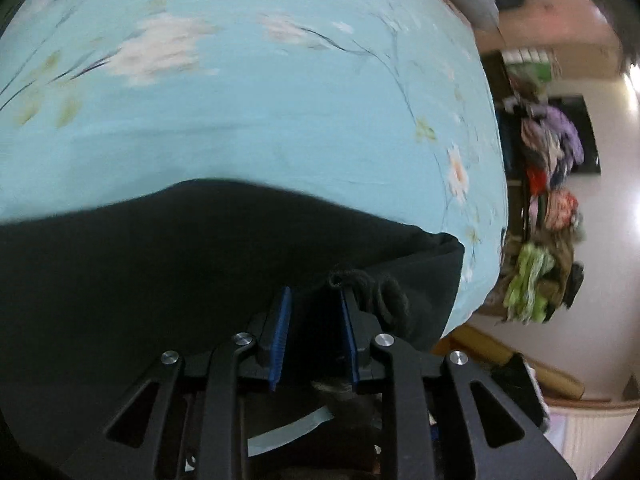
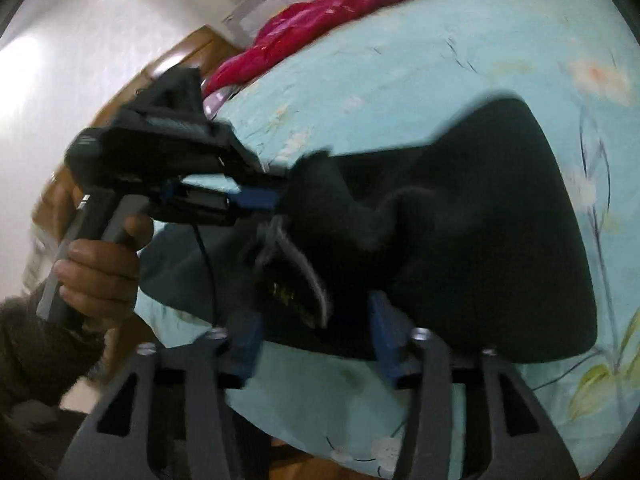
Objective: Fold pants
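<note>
The black pants (image 1: 200, 248) lie on the light blue flowered bed sheet (image 1: 260, 100). My left gripper (image 1: 314, 300) is shut on the waistband edge, next to the black drawstring (image 1: 384, 292). In the right wrist view the left gripper (image 2: 276, 196) pinches a raised bunch of the pants (image 2: 480, 220). My right gripper (image 2: 316, 320) has its blue pads wide apart with the waistband edge and its label (image 2: 288, 292) between them; the view is blurred.
A red blanket (image 2: 340, 12) lies at the far side of the bed. A rack of heaped clothes (image 1: 548, 200) stands by the white wall to the right. A wooden piece of furniture (image 2: 188, 52) stands beyond the bed.
</note>
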A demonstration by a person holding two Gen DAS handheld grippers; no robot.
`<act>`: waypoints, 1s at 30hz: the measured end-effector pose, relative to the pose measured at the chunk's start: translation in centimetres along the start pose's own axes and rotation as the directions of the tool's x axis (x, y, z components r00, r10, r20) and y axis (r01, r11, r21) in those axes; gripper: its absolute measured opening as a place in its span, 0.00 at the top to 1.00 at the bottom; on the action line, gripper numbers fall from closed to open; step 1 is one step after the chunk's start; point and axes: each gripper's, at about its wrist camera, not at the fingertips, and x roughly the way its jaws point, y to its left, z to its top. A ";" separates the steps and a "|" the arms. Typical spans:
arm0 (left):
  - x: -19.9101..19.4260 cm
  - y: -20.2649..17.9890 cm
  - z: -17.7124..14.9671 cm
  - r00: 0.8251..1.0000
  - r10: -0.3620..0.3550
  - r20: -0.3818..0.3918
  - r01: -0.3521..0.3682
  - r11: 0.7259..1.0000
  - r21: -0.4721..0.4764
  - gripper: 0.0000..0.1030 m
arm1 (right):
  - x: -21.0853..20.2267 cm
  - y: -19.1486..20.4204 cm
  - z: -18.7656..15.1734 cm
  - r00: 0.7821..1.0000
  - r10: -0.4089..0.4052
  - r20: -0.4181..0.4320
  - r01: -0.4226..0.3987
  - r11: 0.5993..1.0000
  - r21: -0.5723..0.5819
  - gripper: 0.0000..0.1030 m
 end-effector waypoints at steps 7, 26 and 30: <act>-2.1 0.5 -3.0 0.983 -0.160 0.085 0.161 0.987 0.003 0.29 | -7.6 -2.0 1.1 0.988 -0.010 0.151 0.002 0.999 0.050 0.27; 3.2 -2.5 -4.1 0.984 0.123 0.126 -0.131 0.989 0.062 0.79 | -1.4 -9.4 3.7 0.971 -0.241 0.010 0.240 0.970 0.021 0.67; 0.7 -2.6 -4.4 0.990 0.067 0.125 -0.073 0.996 0.043 0.80 | -2.9 -10.5 4.0 0.982 -0.185 0.026 0.180 0.975 0.133 0.52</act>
